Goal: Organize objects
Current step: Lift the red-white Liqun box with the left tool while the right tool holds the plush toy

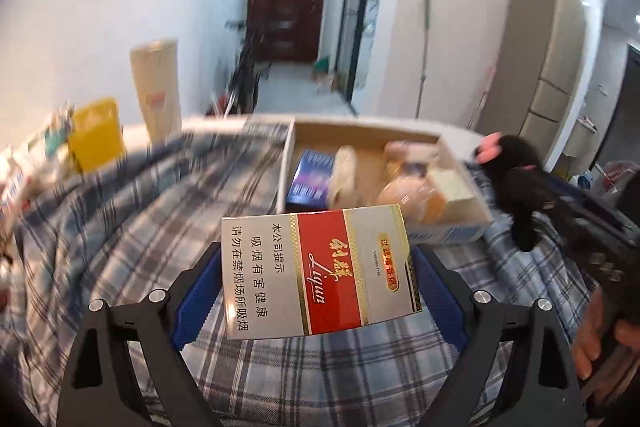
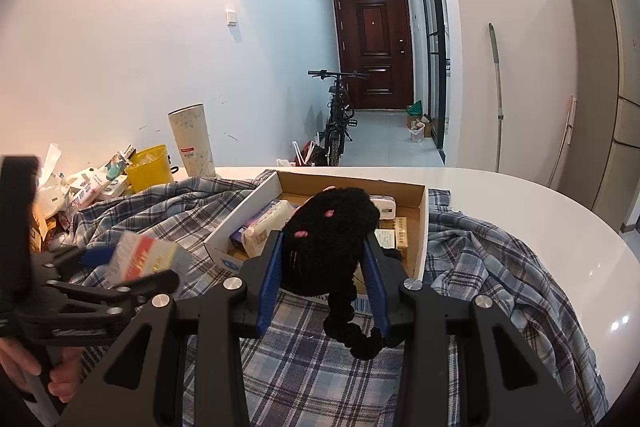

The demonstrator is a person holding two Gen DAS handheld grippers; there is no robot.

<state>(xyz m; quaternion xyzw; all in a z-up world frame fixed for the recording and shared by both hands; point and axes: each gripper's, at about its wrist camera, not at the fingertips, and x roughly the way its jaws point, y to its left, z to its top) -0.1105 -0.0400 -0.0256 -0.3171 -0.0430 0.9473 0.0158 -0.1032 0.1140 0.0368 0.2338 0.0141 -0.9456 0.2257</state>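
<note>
My left gripper (image 1: 316, 275) is shut on a red, white and gold cigarette pack (image 1: 320, 271), held above the plaid cloth just short of the cardboard box (image 1: 452, 227). It also shows in the right wrist view (image 2: 140, 259). My right gripper (image 2: 324, 263) is shut on a black fuzzy plush toy (image 2: 328, 239) with pink spots, held over the near edge of the cardboard box (image 2: 422, 227); its tail hangs down. The toy shows in the left wrist view (image 1: 520, 183) to the right of the box. The box holds several packets and small boxes.
A blue plaid cloth (image 2: 480, 267) covers the white round table (image 2: 560, 211). A yellow tub (image 2: 150, 167), a tall white cylinder (image 2: 192, 143) and a pile of packets (image 2: 88, 187) stand at the far left. A bicycle (image 2: 338, 115) and a dark door lie beyond.
</note>
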